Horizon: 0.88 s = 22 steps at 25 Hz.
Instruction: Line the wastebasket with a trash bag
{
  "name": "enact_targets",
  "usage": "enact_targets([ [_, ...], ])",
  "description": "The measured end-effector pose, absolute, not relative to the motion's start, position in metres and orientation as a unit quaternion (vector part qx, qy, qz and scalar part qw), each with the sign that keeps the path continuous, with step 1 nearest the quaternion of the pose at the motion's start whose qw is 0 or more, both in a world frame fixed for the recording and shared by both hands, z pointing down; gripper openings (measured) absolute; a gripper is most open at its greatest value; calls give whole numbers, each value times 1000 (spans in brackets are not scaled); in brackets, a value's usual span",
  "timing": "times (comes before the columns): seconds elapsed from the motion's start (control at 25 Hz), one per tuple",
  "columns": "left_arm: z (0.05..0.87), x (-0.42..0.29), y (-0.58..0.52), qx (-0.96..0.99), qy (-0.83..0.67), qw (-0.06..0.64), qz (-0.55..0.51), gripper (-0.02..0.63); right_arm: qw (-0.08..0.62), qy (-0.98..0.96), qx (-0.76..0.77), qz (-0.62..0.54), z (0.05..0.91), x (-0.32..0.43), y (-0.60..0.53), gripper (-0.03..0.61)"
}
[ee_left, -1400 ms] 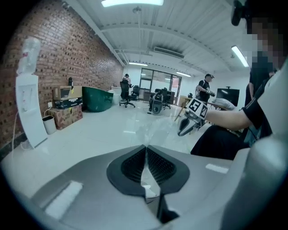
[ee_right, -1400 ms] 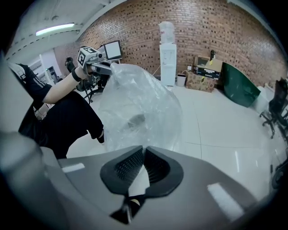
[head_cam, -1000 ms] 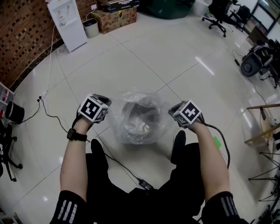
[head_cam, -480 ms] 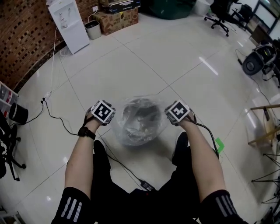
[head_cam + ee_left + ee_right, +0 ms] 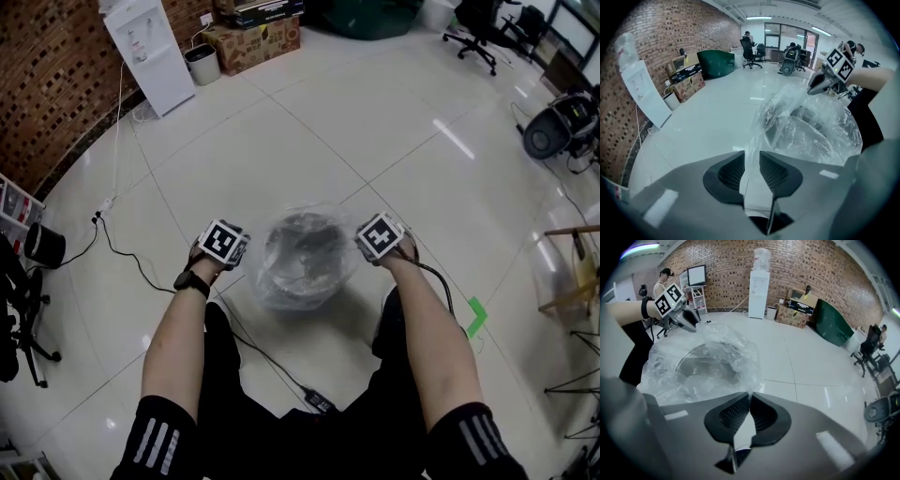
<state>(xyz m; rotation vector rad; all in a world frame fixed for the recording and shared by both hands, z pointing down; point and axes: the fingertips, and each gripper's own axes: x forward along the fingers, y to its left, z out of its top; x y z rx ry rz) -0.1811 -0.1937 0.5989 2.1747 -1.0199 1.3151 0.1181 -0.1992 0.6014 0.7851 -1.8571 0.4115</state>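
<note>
Trash bag (image 5: 274, 289) draped over the wastebasket (image 5: 306, 255) on the floor (image 5: 281, 141), looks nearly lined: right gripper (image 5: 749, 398) clamps its edge, left gripper (image 5: 752, 155) jaws just opening, film loose between them; letting go remains.

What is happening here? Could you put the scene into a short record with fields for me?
place: room with a pale tiled floor and a brick wall
trash bag: clear, draped over the wastebasket
wastebasket: upright on the floor, seen through the film
left gripper: jaws apart, just been opening; bag film runs between them
right gripper: jaws shut on the bag's edge
stage: bag is over the basket, one gripper at each side
</note>
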Motion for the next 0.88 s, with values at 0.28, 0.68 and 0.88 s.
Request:
enact_targets([
  [0.28, 611, -176, -227, 784, -378, 212, 445, 60, 488, -783, 347, 169, 627, 125, -229, 9],
  [0.68, 664, -193, -235, 754, -361, 274, 476, 46, 495, -784, 323, 189, 672, 114, -250, 9],
  [0.88, 693, -205, -224, 733, -345, 304, 501, 37, 506, -777, 306, 218, 696, 116, -244, 9],
])
